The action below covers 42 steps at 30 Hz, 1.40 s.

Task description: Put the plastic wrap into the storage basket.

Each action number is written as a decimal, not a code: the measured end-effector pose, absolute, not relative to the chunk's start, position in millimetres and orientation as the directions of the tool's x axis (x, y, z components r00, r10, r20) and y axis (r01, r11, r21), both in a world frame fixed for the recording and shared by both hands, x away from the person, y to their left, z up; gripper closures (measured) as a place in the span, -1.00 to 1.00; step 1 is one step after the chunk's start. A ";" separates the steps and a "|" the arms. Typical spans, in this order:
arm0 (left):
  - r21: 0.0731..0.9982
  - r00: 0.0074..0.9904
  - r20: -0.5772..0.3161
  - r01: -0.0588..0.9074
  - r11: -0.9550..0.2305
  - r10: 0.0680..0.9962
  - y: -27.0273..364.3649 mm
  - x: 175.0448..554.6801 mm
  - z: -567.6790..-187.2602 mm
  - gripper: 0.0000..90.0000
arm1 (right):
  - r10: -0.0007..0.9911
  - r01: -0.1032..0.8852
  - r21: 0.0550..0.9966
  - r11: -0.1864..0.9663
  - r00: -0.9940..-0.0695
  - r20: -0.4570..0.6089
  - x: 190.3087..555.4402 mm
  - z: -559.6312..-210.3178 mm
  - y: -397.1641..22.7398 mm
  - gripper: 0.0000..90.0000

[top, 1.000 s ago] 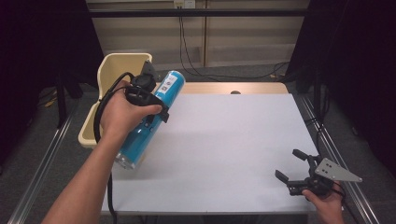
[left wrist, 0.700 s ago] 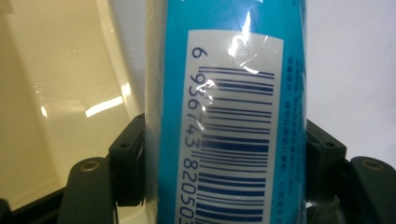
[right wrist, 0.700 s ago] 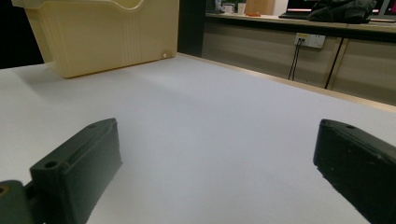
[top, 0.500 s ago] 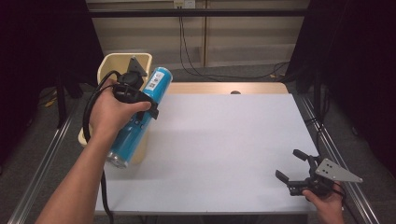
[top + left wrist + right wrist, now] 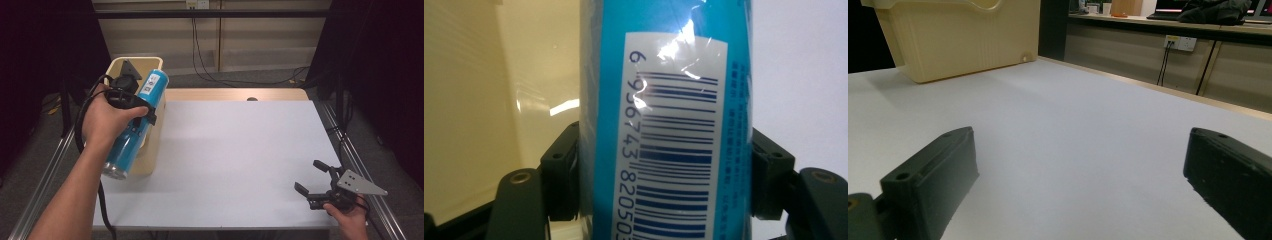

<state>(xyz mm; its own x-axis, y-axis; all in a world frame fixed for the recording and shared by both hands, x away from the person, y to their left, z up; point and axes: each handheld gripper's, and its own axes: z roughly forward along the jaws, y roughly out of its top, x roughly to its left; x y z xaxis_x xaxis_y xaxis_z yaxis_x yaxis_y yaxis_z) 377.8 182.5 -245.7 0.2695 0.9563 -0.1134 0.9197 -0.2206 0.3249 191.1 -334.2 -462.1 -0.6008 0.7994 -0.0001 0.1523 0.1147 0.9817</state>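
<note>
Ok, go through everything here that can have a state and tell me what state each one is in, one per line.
Blue can: held tilted over the bin's edge, barcode label facing the left gripper's camera.
Left gripper: jaws shut on the blue can.
Right gripper: jaws open, holding nothing, low over the table.
Beige bin: upright at the table's left edge.
Table: white, bare.

left tool: raised, jaws clamped | right tool: low, jaws spread

Overhead light falls evenly on the pale table while the surroundings stay dark, white glare streaks the wrapped blue can seen softly blurred up close, and shadows stay faint.
</note>
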 end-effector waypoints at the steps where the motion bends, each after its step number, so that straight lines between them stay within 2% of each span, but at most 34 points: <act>1: 0.325 0.256 -0.116 0.923 -0.207 0.960 184.1 377.9 -246.3 -0.28 | 0.801 0.152 0.982 0.113 -0.599 0.001 191.2 -462.2 -334.1 -1.00; 23: 0.327 0.171 -0.087 0.935 -0.134 0.981 213.0 385.8 -261.5 -0.29 | 0.798 0.156 0.981 0.111 -0.603 0.005 191.9 -462.6 -333.1 -1.00; 42: 0.294 0.120 -0.094 0.952 -0.088 0.988 212.2 407.2 -286.0 -0.29 | 0.796 0.156 0.982 0.108 -0.606 0.008 192.1 -463.4 -334.6 -1.00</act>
<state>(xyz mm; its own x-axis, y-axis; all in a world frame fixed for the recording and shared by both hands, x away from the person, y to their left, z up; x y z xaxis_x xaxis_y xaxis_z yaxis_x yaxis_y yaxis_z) 407.2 212.2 -286.0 0.1199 0.9884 -0.0936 0.9518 -0.0877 0.2938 192.1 -334.6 -463.4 -0.6057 0.7956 0.0084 0.1559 0.1083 0.9818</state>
